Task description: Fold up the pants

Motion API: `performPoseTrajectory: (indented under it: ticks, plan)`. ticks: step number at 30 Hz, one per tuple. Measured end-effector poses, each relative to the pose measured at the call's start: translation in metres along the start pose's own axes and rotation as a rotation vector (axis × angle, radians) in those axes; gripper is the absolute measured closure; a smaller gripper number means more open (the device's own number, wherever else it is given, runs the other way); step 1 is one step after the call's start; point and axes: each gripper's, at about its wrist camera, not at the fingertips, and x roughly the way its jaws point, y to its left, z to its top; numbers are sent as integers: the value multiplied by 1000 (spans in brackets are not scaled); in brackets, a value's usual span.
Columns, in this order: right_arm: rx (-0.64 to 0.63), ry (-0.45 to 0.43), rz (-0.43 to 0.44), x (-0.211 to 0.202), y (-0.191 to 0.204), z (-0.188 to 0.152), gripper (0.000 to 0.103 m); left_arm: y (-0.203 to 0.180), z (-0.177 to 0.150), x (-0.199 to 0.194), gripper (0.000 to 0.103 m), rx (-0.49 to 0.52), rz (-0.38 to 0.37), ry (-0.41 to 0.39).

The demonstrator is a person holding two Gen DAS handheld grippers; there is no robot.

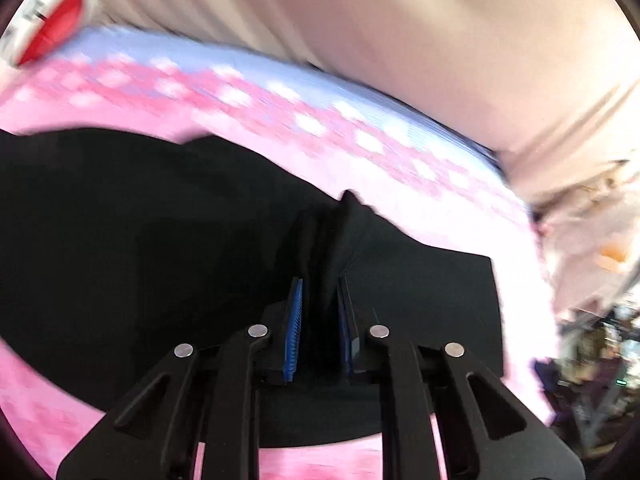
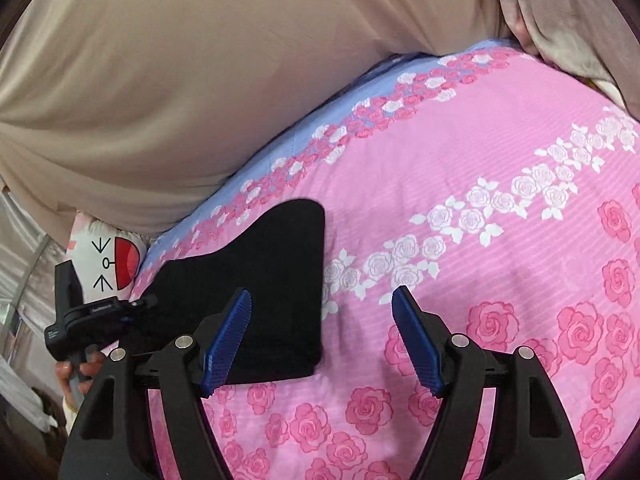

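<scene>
- Slippage at the left gripper [image 1: 320,312]: its fingers are pinched on a bunched ridge of the black pants [image 1: 140,220], and the blurred view suggests motion, so a quick pull could tear the fold loose.
- Pants [image 2: 276,280] lie partly folded on the pink rose bedsheet [image 2: 500,160], left of centre; a one-sided lift may skew the edges.
- Right gripper [image 2: 322,332] hovers with fingers wide and empty; only its left finger [image 2: 228,336] overlaps the cloth, so closing here would likely miss the hem.
- Beige duvet [image 2: 180,80] lies far off, behind.

Bright even light; left view motion-blurred, right sharp, fisheye-bent edges
</scene>
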Motion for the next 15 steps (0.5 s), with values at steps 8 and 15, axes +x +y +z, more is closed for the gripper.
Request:
performPoseTrajectory:
  ticks: [8,15]
  plan:
    - [-189,44,9,31,52,-6,34,39,-16,-1,44,-42,113,-62]
    - [-329,195,-98,107,82,-15,76,60,-15,-47,14,0,226,-217]
